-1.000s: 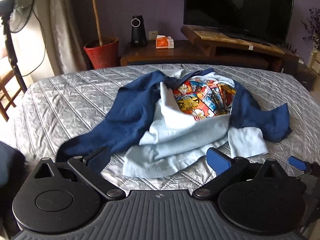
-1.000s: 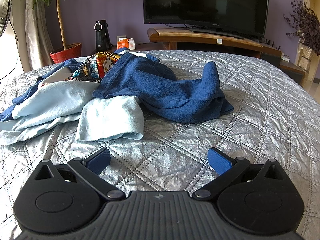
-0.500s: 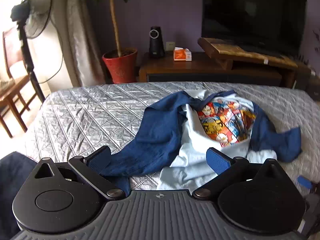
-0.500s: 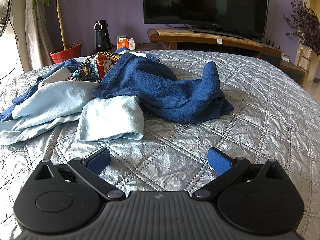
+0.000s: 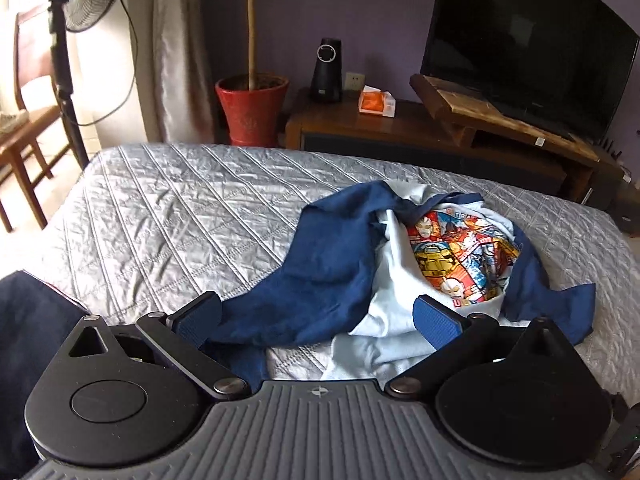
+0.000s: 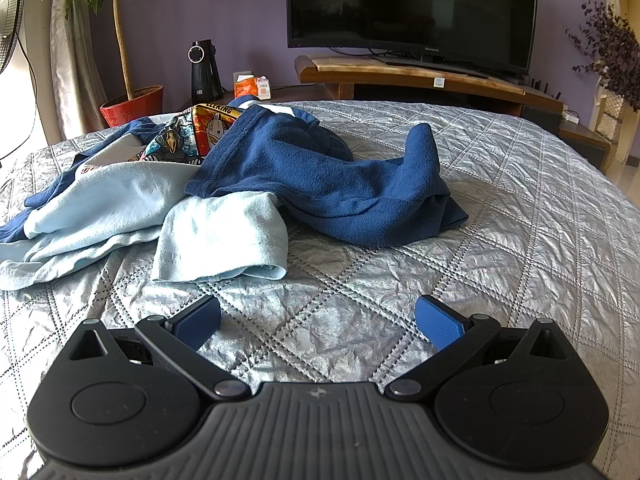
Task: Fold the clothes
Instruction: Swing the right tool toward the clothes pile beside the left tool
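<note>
TV (image 6: 412,4) bezel reads Skyworth; shirt print (image 6: 214,122) lettering partly hidden.

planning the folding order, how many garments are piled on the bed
2 that I can tell: a dark blue garment draped over the pile's right side, and a light blue printed shirt beneath it to the left. More may be hidden underneath.

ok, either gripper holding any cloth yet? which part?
Nothing held. The left gripper is open above the dark blue sleeve; the right gripper is open over bare bedspread, short of the light blue shirt.
</note>
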`<act>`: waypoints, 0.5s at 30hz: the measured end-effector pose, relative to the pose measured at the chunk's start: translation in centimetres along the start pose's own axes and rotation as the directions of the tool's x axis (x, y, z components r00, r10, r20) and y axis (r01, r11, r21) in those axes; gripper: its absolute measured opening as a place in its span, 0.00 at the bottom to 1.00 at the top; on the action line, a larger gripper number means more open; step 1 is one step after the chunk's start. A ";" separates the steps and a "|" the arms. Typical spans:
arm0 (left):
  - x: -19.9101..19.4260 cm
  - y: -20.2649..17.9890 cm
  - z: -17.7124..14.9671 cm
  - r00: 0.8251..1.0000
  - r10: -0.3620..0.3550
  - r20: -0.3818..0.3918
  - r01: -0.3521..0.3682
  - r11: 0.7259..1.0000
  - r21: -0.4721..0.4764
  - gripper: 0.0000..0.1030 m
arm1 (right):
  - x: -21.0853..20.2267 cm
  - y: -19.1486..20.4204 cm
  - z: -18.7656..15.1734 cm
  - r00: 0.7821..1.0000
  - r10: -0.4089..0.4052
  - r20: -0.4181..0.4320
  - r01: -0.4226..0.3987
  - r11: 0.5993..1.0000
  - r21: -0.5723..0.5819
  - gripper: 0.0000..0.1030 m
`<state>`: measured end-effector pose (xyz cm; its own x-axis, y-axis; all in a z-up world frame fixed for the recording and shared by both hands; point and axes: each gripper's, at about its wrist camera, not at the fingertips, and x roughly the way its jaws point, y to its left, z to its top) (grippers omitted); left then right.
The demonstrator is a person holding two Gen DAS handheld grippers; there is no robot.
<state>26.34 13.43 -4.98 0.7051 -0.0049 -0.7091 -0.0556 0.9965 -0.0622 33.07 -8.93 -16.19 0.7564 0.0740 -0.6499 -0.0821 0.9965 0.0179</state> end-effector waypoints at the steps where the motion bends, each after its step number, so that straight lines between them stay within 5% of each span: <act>1: -0.1 0.1 0.1 1.000 0.006 0.005 -0.006 1.000 0.000 0.99 | -0.1 0.0 0.0 1.000 0.003 -0.002 -0.003 1.000 0.001 1.00; 5: -0.4 0.6 0.4 1.000 0.022 0.016 -0.021 1.000 -0.013 0.99 | -0.7 0.1 0.4 0.991 0.119 -0.063 -0.124 0.988 -0.093 0.99; 7: -0.1 1.2 0.5 1.000 0.017 0.001 -0.017 0.999 -0.048 0.99 | -1.1 0.7 0.8 0.996 0.053 -0.066 -0.060 0.991 -0.115 0.97; 10: 0.1 2.0 0.7 1.000 0.013 -0.017 -0.014 0.996 -0.086 0.99 | -2.5 1.7 1.6 0.997 -0.081 -0.021 0.076 0.982 -0.172 0.46; 12: 0.2 2.1 0.8 1.000 0.015 -0.020 -0.017 0.996 -0.088 1.00 | -4.2 2.6 1.8 0.995 -0.068 0.069 0.081 0.974 -0.211 0.56; 15: 0.2 2.4 1.0 1.000 0.019 -0.024 -0.021 0.996 -0.091 1.00 | -5.8 4.4 1.7 0.984 0.092 0.150 -0.047 0.959 -0.279 0.78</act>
<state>27.05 15.94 -4.56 0.6866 0.0117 -0.7270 -0.1340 0.9848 -0.1107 29.42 -4.96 -10.99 0.8342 0.1707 -0.5243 -0.2958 0.9410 -0.1643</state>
